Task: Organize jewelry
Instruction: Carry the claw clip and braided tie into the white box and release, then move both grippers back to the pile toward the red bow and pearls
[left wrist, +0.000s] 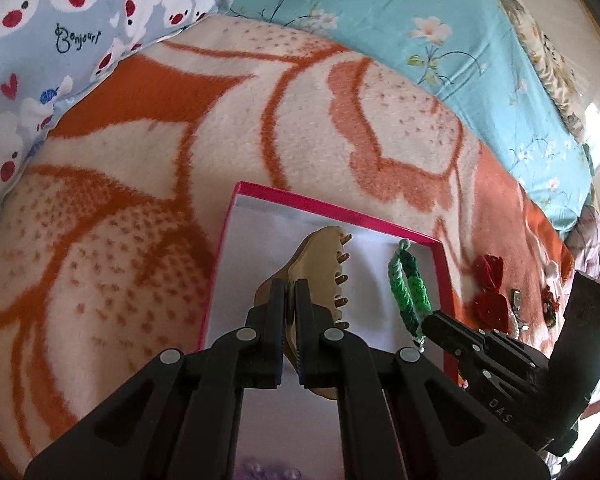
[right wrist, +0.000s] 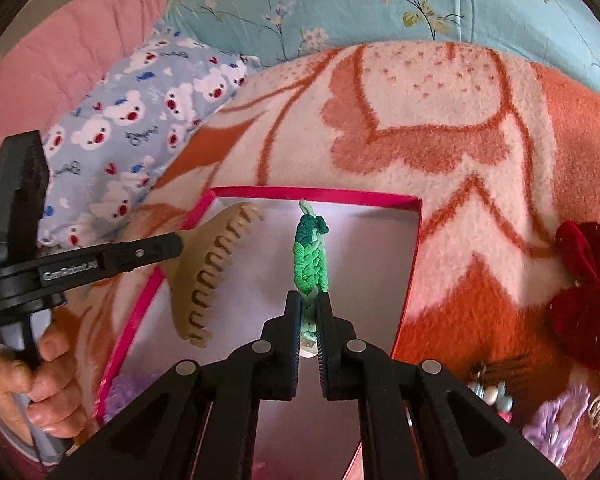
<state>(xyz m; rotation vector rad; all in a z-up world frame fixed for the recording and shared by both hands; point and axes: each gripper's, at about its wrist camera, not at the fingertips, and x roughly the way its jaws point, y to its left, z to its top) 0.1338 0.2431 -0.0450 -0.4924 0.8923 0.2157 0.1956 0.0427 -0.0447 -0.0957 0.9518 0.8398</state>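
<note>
With the left claw (left wrist: 288, 320) clamped on the beige hair clip (left wrist: 320, 264) and the right claw (right wrist: 309, 320) on the green braided band (right wrist: 310, 260), both hang over the pink box (right wrist: 316, 192), likely needing release next.

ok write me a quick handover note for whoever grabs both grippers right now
Left gripper: jaws shut on the beige claw clip, held over the pink box.
Right gripper: jaws shut on the green braided band, also over the box.
Done: a purple piece seems to lie at the box's near end.
Left: release both into the box, then collect the red bow, lilac flower piece and small clips lying on the blanket.
</note>
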